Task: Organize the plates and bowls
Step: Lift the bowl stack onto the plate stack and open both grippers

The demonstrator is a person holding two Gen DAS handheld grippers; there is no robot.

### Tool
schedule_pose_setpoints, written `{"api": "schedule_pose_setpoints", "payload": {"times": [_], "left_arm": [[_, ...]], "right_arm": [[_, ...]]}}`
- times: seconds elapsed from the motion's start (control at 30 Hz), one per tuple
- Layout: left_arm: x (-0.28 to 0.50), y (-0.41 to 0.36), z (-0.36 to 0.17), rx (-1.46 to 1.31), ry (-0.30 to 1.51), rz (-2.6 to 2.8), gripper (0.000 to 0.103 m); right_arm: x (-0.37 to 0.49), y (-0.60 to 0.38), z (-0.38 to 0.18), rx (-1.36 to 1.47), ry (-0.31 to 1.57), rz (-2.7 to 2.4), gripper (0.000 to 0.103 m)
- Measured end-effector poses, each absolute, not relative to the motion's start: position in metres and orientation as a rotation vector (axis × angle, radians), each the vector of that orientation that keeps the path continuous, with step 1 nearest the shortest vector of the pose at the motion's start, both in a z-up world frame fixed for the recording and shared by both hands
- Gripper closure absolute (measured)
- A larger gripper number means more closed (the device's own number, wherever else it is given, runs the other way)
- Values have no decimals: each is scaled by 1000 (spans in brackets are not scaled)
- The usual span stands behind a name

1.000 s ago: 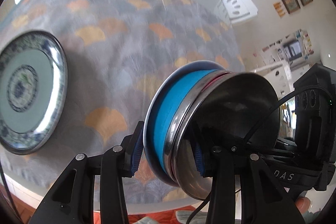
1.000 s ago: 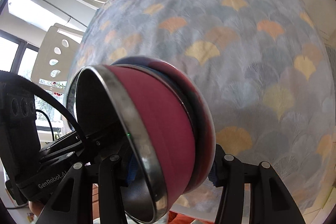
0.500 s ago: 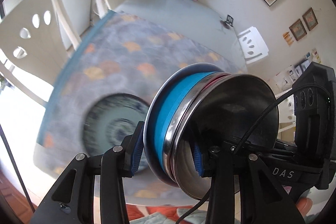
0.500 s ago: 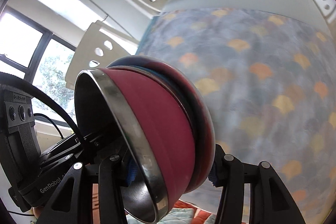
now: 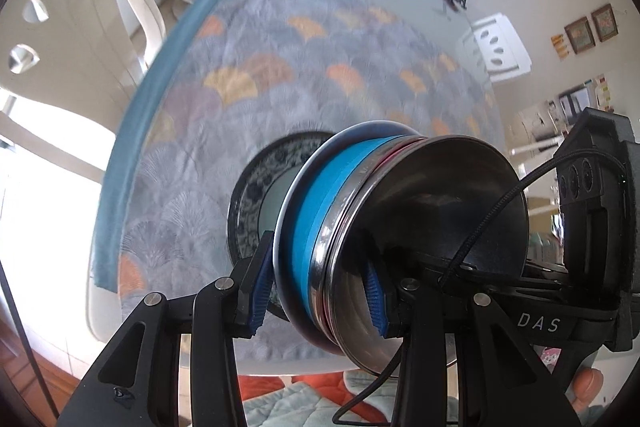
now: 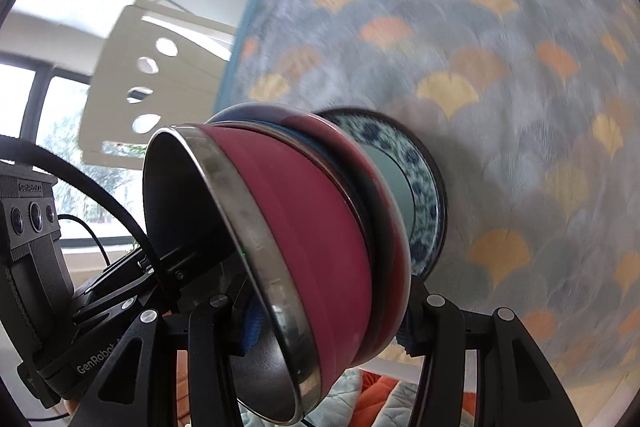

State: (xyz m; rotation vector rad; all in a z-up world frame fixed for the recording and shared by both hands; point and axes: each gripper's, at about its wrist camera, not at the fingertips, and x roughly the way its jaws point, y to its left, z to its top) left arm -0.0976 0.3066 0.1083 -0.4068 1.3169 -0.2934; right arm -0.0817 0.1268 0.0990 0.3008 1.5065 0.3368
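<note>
Nearest the lens, the left gripper (image 5: 318, 293) has its blue pads clamped on one side of the stack (image 5: 320, 239): one pad on the underside of the bottom plate, the other inside the steel bowl (image 5: 448, 219). On the opposite side the right gripper (image 6: 326, 325) grips the same stack (image 6: 320, 227), one pad inside the steel rim, the other against the maroon plate (image 6: 394, 251). So both hands carry one nested pile: steel bowl innermost, a blue bowl (image 5: 310, 223) and a maroon-sided layer around it, plates underneath (the exact count of pieces I cannot tell from these edge-on views).

Just beyond the pile lies the blue-and-white plate (image 5: 250, 195), flat on the patterned cloth (image 5: 248, 99), partly hidden by the stack; from the right wrist it shows at (image 6: 418, 195), close under the pile but not touching as far as I can judge.

Progress, as I read it: the nesting looks mostly done, and the stack hangs above this last plate. What remains is probably to set the pile down on it and let go. Farther back, only cloth, white chairs (image 5: 132, 7) and wall; no other dishes show.
</note>
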Motion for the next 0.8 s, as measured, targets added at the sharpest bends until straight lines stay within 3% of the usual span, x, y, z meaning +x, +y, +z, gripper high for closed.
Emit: {"api": "schedule_pose_setpoints", "payload": {"times": [0.8], "left_arm": [[-89,313,84,-428,1360,-354,67]], "right_arm": [[-75,115,69,387,1560,232,53]]}}
